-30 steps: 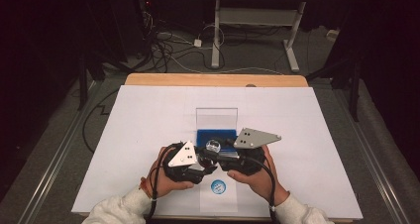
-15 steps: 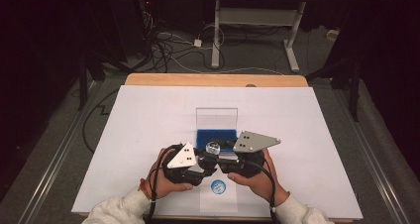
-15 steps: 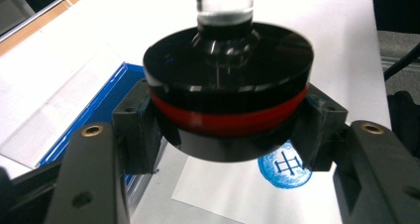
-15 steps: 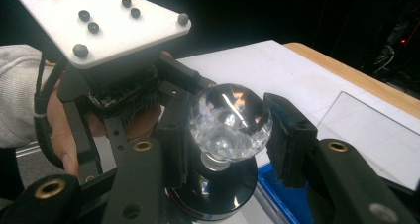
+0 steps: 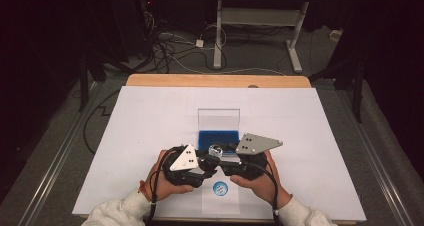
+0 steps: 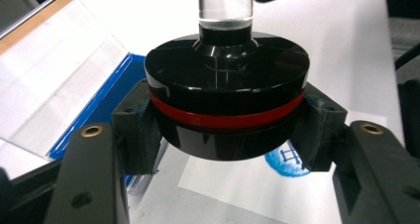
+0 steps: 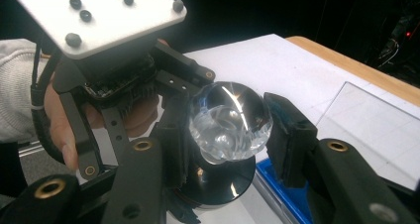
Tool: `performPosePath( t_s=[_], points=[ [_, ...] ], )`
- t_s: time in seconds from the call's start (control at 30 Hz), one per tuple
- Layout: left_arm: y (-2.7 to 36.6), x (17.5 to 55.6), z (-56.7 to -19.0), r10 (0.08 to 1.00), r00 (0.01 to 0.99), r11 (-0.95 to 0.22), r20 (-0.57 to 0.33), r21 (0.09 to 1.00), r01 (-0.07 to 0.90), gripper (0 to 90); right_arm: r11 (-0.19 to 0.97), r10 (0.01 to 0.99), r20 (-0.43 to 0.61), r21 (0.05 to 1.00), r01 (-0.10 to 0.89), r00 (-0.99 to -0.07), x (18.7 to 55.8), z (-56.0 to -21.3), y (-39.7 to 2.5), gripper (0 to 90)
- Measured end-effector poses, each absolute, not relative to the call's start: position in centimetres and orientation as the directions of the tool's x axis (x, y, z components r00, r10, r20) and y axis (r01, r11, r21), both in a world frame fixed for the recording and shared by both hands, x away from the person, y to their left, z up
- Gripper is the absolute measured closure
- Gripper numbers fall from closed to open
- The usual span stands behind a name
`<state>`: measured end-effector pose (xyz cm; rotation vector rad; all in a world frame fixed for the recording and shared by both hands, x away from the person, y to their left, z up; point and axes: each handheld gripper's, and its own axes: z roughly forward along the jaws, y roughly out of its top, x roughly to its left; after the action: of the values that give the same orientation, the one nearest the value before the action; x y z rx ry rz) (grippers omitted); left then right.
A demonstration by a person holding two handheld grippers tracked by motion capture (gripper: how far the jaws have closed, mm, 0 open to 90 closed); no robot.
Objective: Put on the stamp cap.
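A clear glass ball [image 7: 230,117] tops a clear stem [image 6: 225,6] that rises from a round black base with a red band [image 6: 228,100]. My left gripper [image 6: 228,135] is shut on the base, one pad on each side. My right gripper [image 7: 230,135] is shut on the ball, its pads pressed against both sides. From the high view, the left gripper [image 5: 206,162] and the right gripper [image 5: 220,155] meet near the table's front, with the ball [image 5: 216,149] between them, just in front of a blue case [image 5: 218,136].
The blue case has a clear lid [image 5: 218,118] standing open behind it. On the white sheet [image 5: 310,136] lies a slip of paper with a round blue mark [image 5: 220,188], under the grippers. The wooden table edge [image 5: 215,80] runs along the back.
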<state>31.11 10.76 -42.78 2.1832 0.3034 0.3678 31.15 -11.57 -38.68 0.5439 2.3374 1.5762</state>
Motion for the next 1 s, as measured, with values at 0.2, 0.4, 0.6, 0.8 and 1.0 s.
performPosePath(
  t_s=[0.2, 0.4, 0.6, 0.8, 1.0],
  points=[
    [10.62, 30.78, -42.76, 0.349, 0.919, -0.609, 0.183, 0.790, 0.074, 36.6, 0.357, 0.446, -0.004, 0.918, 0.173, -0.895, 31.21, -38.73, -11.39, 57.2],
    [10.57, 30.78, -42.70, 0.350, 0.921, -0.605, 0.172, 0.792, 0.083, 36.6, 0.358, 0.447, -0.005, 0.918, 0.173, -0.895, 31.20, -38.78, -11.41, 57.2],
    [10.64, 30.82, -42.63, 0.340, 0.930, -0.591, 0.138, 0.801, 0.097, 36.6, 0.364, 0.445, -0.024, 0.918, 0.156, -0.895, 30.91, -38.78, -11.31, 57.2],
    [10.75, 31.01, -42.65, 0.336, 0.934, -0.591, 0.124, 0.800, 0.106, 36.7, 0.369, 0.450, -0.036, 0.917, 0.149, -0.892, 30.65, -38.80, -11.27, 57.2],
    [10.76, 31.02, -43.05, 0.337, 0.933, -0.597, 0.130, 0.795, 0.104, 36.5, 0.379, 0.453, -0.030, 0.911, 0.163, -0.891, 30.74, -39.09, -11.09, 57.2]
  ],
)
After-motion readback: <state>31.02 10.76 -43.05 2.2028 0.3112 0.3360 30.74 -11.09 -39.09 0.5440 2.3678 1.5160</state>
